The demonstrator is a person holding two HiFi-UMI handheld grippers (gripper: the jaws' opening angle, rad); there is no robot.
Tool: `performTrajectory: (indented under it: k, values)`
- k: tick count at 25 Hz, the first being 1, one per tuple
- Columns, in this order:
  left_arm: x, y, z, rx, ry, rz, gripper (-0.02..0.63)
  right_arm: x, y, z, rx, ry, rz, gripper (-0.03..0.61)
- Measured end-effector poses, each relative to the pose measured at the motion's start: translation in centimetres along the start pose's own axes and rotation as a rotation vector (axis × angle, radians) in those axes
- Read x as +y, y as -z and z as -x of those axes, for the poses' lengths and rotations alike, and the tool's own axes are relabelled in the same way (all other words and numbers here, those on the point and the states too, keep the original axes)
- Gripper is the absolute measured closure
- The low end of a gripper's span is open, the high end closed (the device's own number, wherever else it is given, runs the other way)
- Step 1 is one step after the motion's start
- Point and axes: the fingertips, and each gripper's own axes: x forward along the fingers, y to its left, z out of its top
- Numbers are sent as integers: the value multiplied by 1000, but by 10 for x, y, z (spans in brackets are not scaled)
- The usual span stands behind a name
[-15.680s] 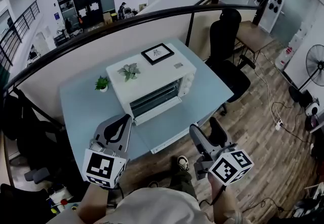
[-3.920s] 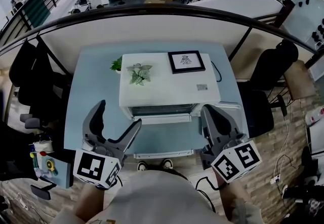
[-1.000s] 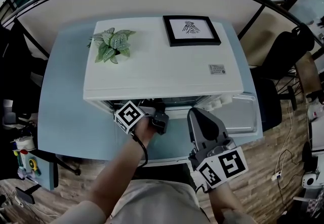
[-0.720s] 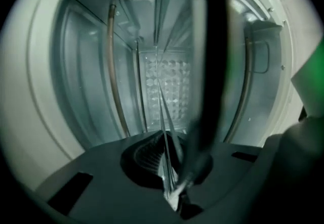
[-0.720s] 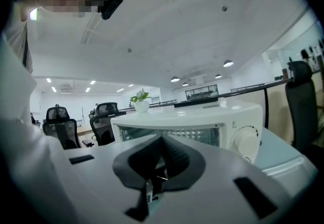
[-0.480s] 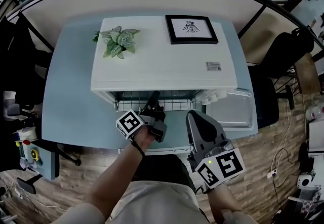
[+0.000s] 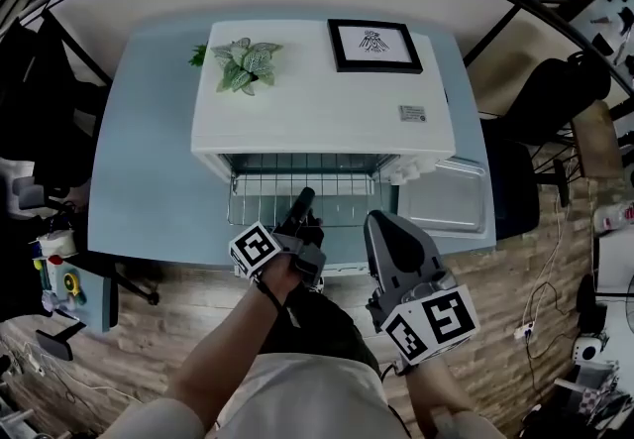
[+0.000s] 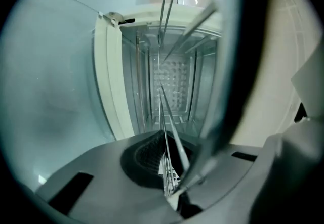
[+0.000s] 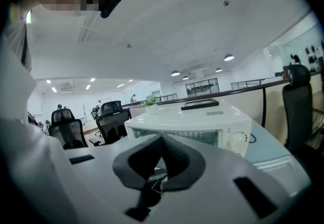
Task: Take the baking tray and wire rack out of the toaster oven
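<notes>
here, wire rack point(image 7: 256, 203) pinched in left claw point(image 7: 303, 198)

The wire rack point(image 7: 260, 201) is sticking partway out of the white toaster oven point(image 7: 322, 105), the left gripper point(image 7: 303, 197) clamping its front. The baking tray point(image 7: 446, 195) is lying on the blue table point(image 7: 149, 179) just right of the oven, and the right gripper point(image 7: 382, 222) is hovering closed nearby

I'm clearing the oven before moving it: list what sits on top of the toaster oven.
On the toaster oven: a leafy plant, a framed picture lying flat, and a small label. The plant's leaves cover the spot beneath them.
</notes>
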Motion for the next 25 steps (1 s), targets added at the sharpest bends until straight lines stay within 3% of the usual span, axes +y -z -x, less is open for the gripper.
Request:
performTrajectory:
  k: [7,17,25]
  values:
    - [-8,18,31,29,-31,42,609,14,-17,21,0,8,9,575]
    - [-28,31,62,56,-117,0,607,32,-40,36,-34,-10,25,575]
    - [-67,47,93,83,-41,2,611,44,-49,44,-40,-33,33,575]
